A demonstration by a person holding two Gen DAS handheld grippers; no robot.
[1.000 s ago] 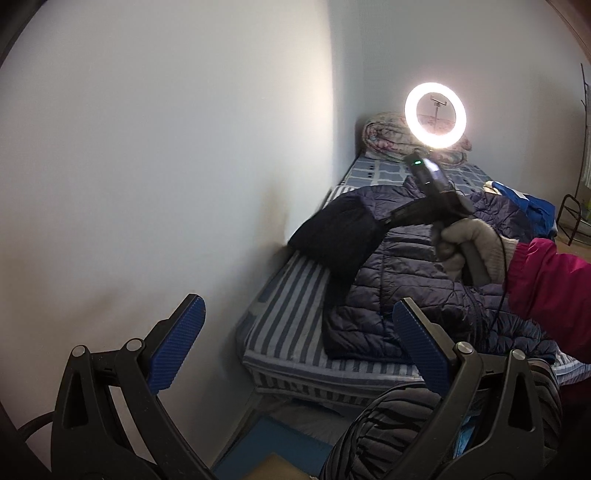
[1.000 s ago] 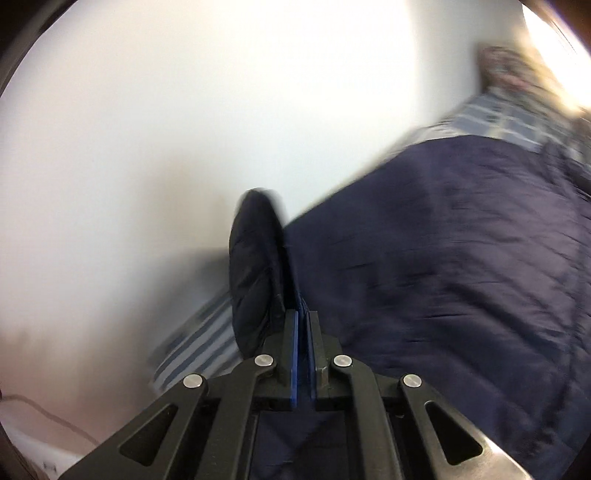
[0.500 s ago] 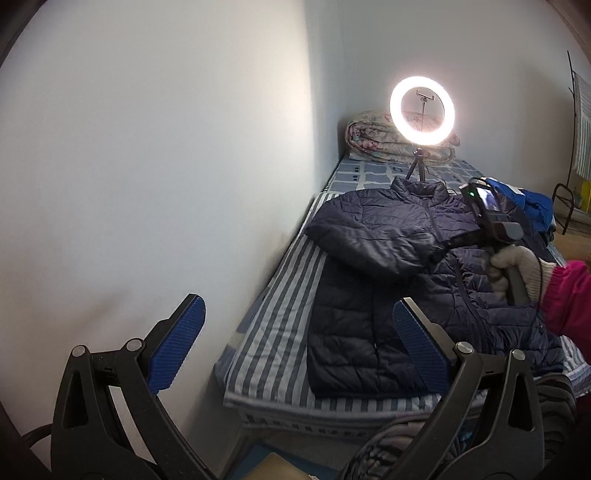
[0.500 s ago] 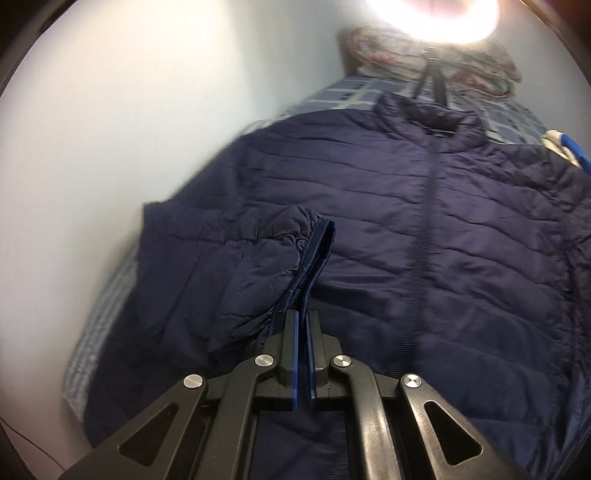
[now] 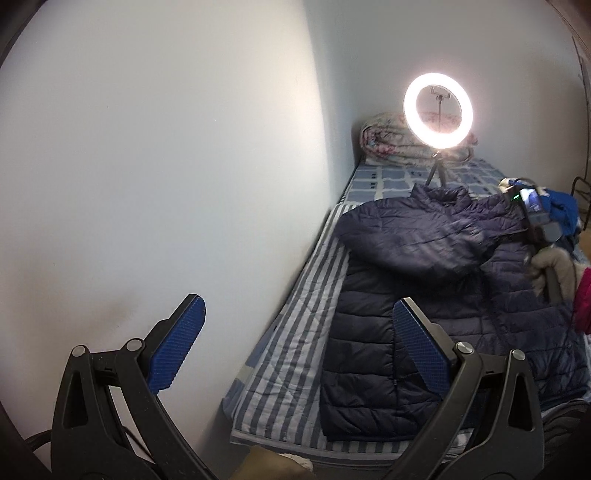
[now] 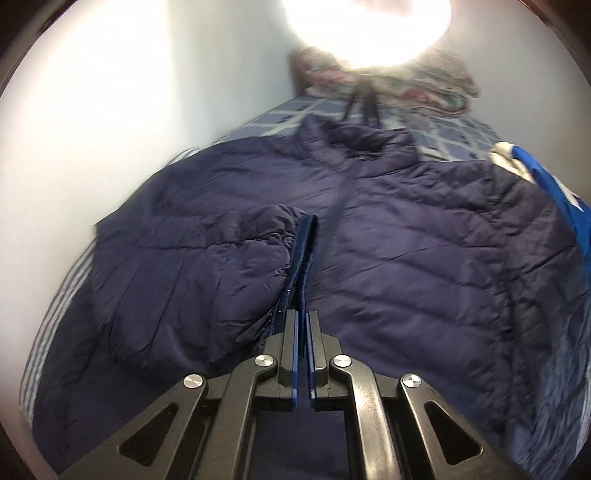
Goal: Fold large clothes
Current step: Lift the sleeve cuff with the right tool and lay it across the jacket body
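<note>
Navy quilted puffer jacket (image 6: 406, 240) on striped bed (image 5: 295, 350): sleeve cuff (image 6: 304, 254), clenched in right gripper (image 6: 303, 332) jaws, now drawn across chest; left gripper (image 5: 295, 354) jaws released, empty. First fold under way.

Right view: ring light (image 6: 365, 26) blown out to a white blob, top cut by the frame; tripod (image 6: 364, 98) and quilt (image 6: 436, 85) behind it smeared. Blue garment (image 6: 546, 199) cut off at right edge, type unreadable. Cuff (image 6: 303, 266) end buried between the right hand-held gripper (image 6: 302, 325) pads. Left view: gloved hand (image 5: 554, 267) blurred, sleeve (image 5: 583, 299) clipped by the edge. Jacket (image 5: 424, 295) hem partly behind left hand-held gripper (image 5: 295, 343) finger.
</note>
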